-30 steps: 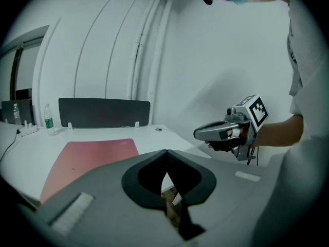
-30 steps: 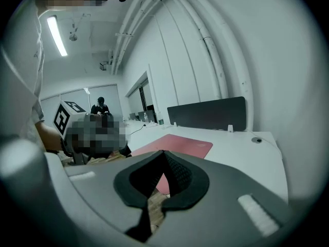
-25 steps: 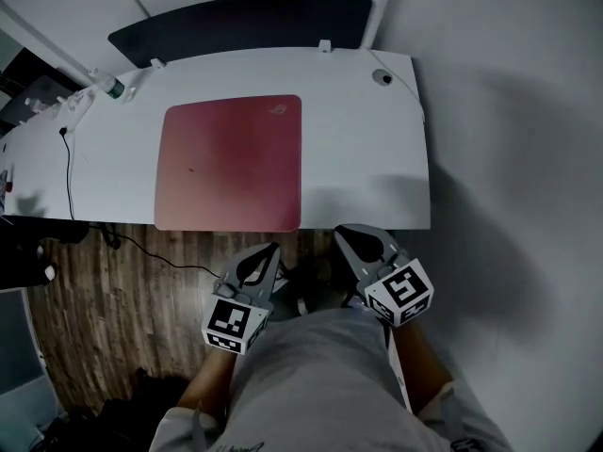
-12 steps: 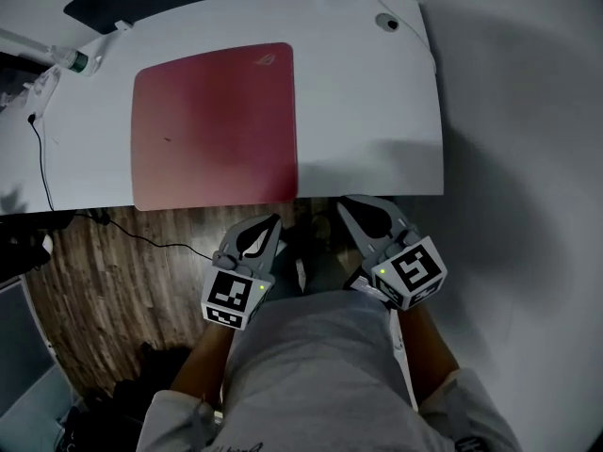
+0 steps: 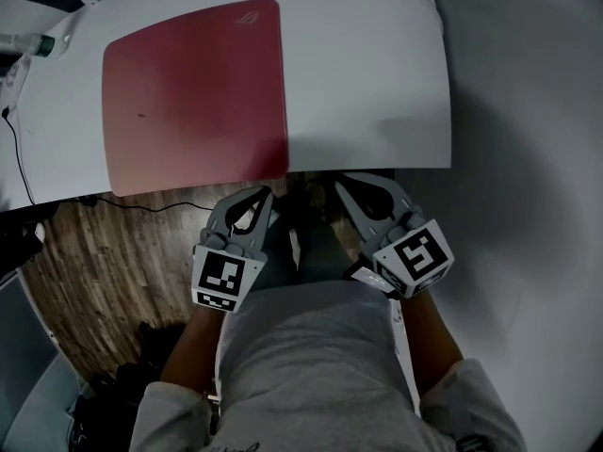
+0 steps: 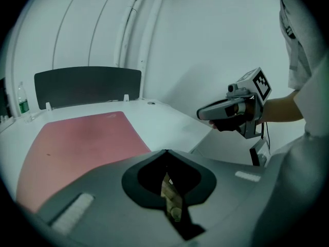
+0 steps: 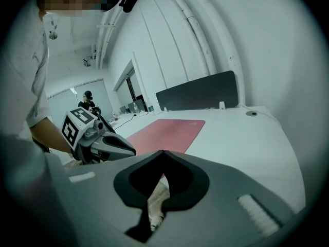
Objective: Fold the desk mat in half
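the dull red rectangular desk mat point(image 5: 193, 97) lies flat and fully open on the left half of the white desk point(image 5: 367, 83), its near edge almost at the desk's front edge. no corner is lifted, so i judge the folding is not begun: gripping one edge, carrying it over and pressing the fold are all left. my left gripper point(image 5: 267, 192) hangs at 5 o'clock from the mat, off the desk, over the wooden floor point(image 5: 113, 262), jaws together on nothing. my right gripper point(image 5: 341, 182) is at its 3 o'clock, also closed and empty. the only container, a clear plastic bottle point(image 5: 24, 43), is at 10 o'clock from the mat; its content i cannot tell.
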The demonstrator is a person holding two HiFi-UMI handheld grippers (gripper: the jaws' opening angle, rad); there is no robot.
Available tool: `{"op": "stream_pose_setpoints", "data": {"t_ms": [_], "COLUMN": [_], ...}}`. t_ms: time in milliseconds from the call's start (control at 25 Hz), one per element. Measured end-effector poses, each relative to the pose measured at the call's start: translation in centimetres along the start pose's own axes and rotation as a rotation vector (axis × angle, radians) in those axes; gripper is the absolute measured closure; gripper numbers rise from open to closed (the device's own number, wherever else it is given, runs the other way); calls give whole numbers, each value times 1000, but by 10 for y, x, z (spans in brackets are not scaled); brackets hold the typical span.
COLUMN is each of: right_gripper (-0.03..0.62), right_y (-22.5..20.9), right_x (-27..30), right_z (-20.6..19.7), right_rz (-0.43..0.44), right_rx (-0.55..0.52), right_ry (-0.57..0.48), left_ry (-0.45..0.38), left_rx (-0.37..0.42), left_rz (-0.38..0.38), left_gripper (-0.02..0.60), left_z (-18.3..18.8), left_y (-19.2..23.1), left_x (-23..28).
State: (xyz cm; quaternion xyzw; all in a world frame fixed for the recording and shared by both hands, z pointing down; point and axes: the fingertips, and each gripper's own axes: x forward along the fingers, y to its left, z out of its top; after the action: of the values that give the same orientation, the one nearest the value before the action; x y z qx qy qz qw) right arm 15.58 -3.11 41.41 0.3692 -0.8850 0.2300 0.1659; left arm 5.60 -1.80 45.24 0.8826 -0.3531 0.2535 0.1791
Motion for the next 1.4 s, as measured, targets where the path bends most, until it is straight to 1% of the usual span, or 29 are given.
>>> {"op": "stream_pose_setpoints", "data": {"t_ms": [160,480,560,640,720,920,1080,1280,1400], "right_gripper": [588,588,587,587,587,586,587,588,586], "right_y": [-6,-8,-8,-9,-9,-12,-16,-19,-20], "right_x": [6,16,18,17,17,15,12,13,12], "right_z": [-9,-25,-31,-34,-35,-42,-50,-52,-53], "right_rz": [6,19,25,29,27,12,2,-4,-9], "right_rx": [1,22,23,20,31,67,73,93,92], "right_ry": [8,25,34,38,37,44,49,29,32], "left_ry": [15,74,109,152,180,214,241,269,283], "left_rx": [8,69,127,214,284,389,519,687,754], "left_rz": [1,11,29,46,42,22,45,80,104], "left_gripper": [561,551,542,522,503,448,416,411,411], "left_z": [-8,-30,-37,-44,-50,-61,-66,-75,-78], "left_y": [6,15,19,20,17,8,4,2,4], "left_x": [7,25,29,33,38,51,60,70,74]}}
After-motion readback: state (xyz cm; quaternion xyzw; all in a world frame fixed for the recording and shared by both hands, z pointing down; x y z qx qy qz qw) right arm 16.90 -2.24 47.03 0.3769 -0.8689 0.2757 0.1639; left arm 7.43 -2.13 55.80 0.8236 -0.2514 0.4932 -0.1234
